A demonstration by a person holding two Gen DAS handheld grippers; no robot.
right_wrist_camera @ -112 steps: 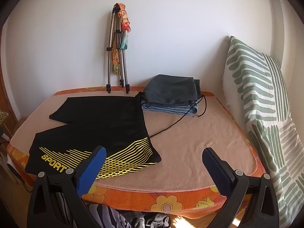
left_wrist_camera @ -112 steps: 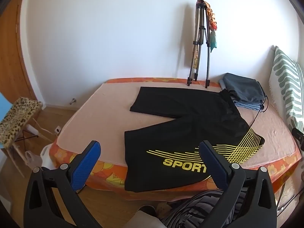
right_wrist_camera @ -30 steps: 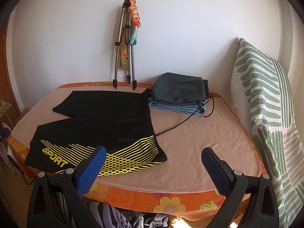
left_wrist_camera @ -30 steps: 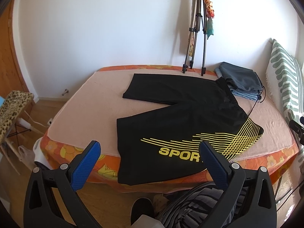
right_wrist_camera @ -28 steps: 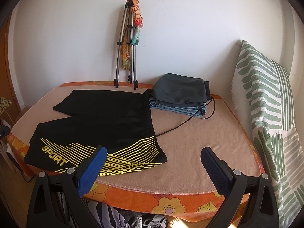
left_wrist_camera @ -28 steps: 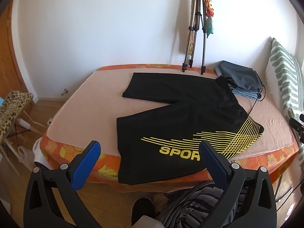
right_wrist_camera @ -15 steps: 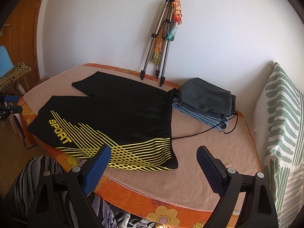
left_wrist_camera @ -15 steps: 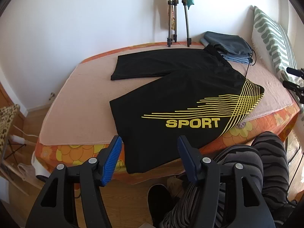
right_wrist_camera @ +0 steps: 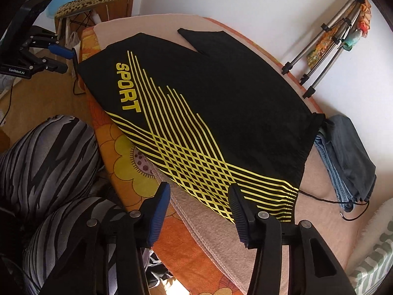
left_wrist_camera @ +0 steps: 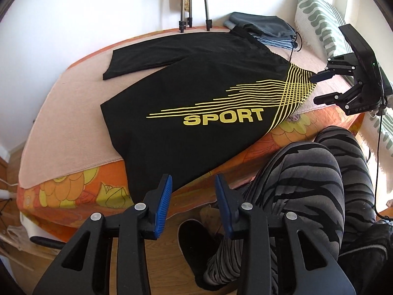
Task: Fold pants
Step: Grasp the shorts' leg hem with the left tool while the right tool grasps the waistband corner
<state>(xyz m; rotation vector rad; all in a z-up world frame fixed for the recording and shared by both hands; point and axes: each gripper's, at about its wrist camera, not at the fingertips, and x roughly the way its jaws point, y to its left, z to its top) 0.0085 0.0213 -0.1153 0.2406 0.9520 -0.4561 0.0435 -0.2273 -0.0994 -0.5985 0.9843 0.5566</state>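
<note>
1. Left wrist view: left gripper [left_wrist_camera: 192, 198] has its jaws apart with a narrow gap and nothing between them, poised just below the hem of the near leg, probably lined up to pinch that corner.
2. Right gripper [right_wrist_camera: 199, 204] has its jaws apart, wider, also holding nothing, hanging over the waistband corner with the yellow lines, so each claw looks assigned to one end of the near edge.
3. Black pants [left_wrist_camera: 186, 81] lie flat and spread on the bed [left_wrist_camera: 73, 113], near leg draping over the bed's edge, far leg toward the wall. Unfolded.
4. Folded clothes [right_wrist_camera: 348, 154] are stacked beside the waistband, out of the way.
</note>
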